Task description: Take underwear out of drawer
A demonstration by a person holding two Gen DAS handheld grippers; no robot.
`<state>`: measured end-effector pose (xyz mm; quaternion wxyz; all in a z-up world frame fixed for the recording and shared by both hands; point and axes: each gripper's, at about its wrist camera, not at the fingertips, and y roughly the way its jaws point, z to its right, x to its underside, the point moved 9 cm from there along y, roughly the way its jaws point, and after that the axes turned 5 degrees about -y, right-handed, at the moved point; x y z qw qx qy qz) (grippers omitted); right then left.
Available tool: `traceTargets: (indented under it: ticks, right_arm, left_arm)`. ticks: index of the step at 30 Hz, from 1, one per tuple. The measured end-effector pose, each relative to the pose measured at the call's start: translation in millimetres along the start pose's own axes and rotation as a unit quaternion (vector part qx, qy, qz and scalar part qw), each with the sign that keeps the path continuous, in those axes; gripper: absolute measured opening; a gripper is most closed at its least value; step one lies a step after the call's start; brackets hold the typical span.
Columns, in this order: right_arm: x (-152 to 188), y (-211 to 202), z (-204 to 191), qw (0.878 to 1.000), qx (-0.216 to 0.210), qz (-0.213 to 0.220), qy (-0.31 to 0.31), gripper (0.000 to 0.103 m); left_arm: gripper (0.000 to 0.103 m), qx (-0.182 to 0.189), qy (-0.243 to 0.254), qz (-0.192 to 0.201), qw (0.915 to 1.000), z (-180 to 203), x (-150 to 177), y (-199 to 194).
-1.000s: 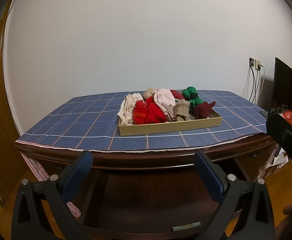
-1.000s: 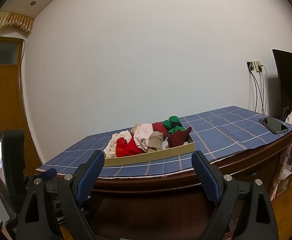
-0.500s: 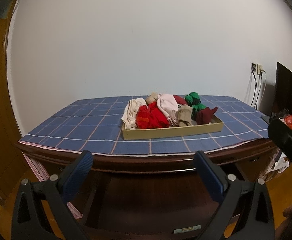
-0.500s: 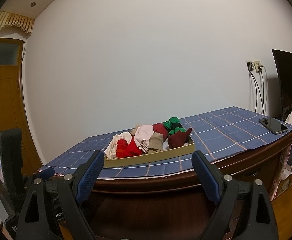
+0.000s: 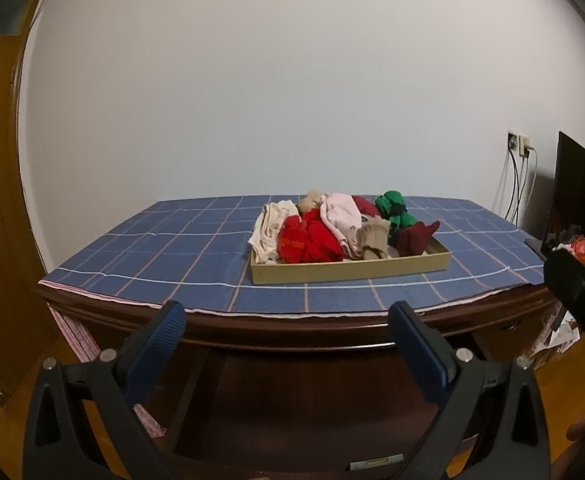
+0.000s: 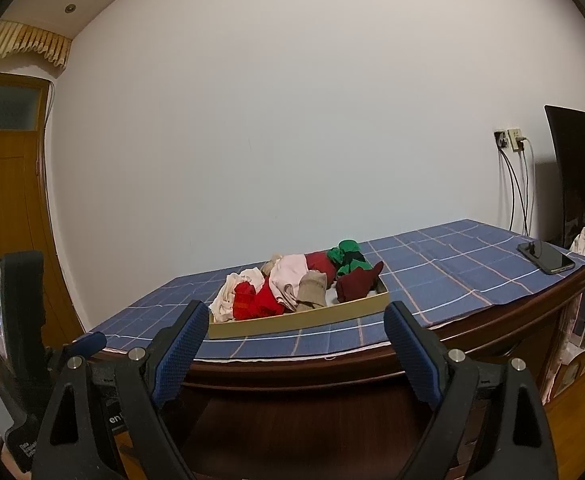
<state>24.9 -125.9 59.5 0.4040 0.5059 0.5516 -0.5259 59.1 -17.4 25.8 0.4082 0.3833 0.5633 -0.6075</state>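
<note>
Underwear point(image 5: 334, 230) lies heaped in a shallow cardboard tray point(image 5: 348, 271) at the middle of both frames: a cream piece at the left, bright red in front, pale pink and tan in the centre, dark red and green toward the right. The tray sits on a blue checked cloth point(image 5: 180, 248) covering a dark wooden dresser point(image 5: 292, 334). At the bottom of the left wrist view, the left gripper point(image 5: 288, 354) has its blue-padded jaws spread wide with nothing between them, well short of the tray. The right gripper point(image 6: 292, 354) in its own view is likewise wide apart and empty. A black phone point(image 6: 545, 257) rests on the cloth at the right of the right wrist view
</note>
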Motion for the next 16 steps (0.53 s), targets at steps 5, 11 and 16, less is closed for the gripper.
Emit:
traceTargets:
  ticks: [5, 11, 16]
  right_arm:
    - [-2.3, -1.4, -0.2, 1.000, 0.002, 0.006, -0.001, 0.091]
    - [-2.3, 0.0, 1.6, 1.000, 0.004, 0.004, 0.003, 0.091]
    - [-0.3, 0.6, 5.8, 1.000, 0.007, -0.001, 0.009, 0.091]
  left_arm:
    - [0.102, -0.001, -0.011, 0.001, 0.9999, -4.3, -1.4, 0.9]
    - [0.102, 0.024, -0.017, -0.013, 0.9995, 0.7, 3.0, 4.5]
    - [0.103, 0.009, -0.013, -0.015, 0.9998, -1.3, 3.7, 5.6]
